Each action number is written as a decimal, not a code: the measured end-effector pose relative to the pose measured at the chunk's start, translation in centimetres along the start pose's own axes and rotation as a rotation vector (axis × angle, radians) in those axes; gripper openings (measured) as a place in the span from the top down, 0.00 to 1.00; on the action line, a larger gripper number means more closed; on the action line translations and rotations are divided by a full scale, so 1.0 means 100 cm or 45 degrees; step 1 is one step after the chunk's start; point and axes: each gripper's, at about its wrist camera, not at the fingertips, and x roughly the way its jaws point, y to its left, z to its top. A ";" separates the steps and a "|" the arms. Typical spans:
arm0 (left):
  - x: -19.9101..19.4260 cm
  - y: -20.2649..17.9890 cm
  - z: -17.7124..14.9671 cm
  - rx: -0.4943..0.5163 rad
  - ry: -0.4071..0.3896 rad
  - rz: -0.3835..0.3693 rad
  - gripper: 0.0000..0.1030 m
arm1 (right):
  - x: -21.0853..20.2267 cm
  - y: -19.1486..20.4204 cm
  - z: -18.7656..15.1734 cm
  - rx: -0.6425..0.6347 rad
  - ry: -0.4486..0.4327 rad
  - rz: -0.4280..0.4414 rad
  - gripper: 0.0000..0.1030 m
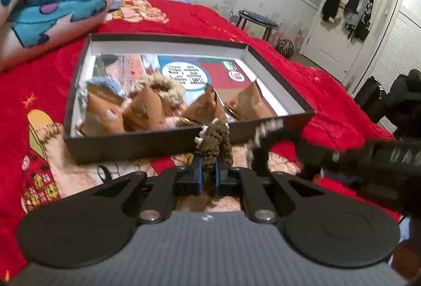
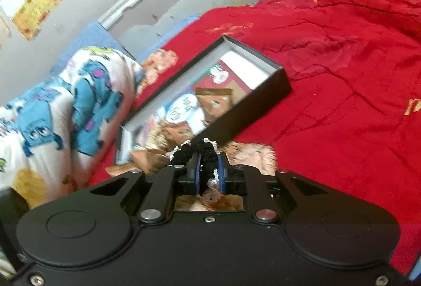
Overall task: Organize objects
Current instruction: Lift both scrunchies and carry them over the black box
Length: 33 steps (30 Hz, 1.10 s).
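The left gripper [image 1: 208, 167] pinches a brown scrunchie [image 1: 214, 141] between narrow jaws. The right gripper [image 2: 209, 170] clamps a black scrunchie [image 2: 200, 149]; the box [image 1: 136, 145] lies just beyond both.

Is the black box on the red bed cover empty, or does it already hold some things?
Not empty. The box holds fuzzy scrunchies on brown cards, such as the tan scrunchie.

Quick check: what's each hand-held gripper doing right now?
Left hand-held gripper: closed on a brown scrunchie.
Right hand-held gripper: closed on a black scrunchie.
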 end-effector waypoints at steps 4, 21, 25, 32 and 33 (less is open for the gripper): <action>0.005 -0.003 -0.005 0.036 0.013 0.063 0.89 | -0.004 0.005 0.001 -0.024 -0.053 0.048 0.87; -0.007 0.002 0.009 -0.010 -0.030 0.078 0.88 | -0.001 0.038 -0.002 -0.157 -0.076 0.134 0.86; -0.016 0.003 0.013 -0.014 -0.050 0.074 0.88 | -0.003 0.046 0.000 -0.181 -0.063 0.141 0.86; -0.029 0.001 0.023 -0.007 -0.097 0.053 0.88 | -0.012 0.062 0.007 -0.239 -0.080 0.140 0.86; -0.030 0.001 0.024 -0.008 -0.106 0.050 0.88 | -0.013 0.063 0.008 -0.240 -0.084 0.138 0.86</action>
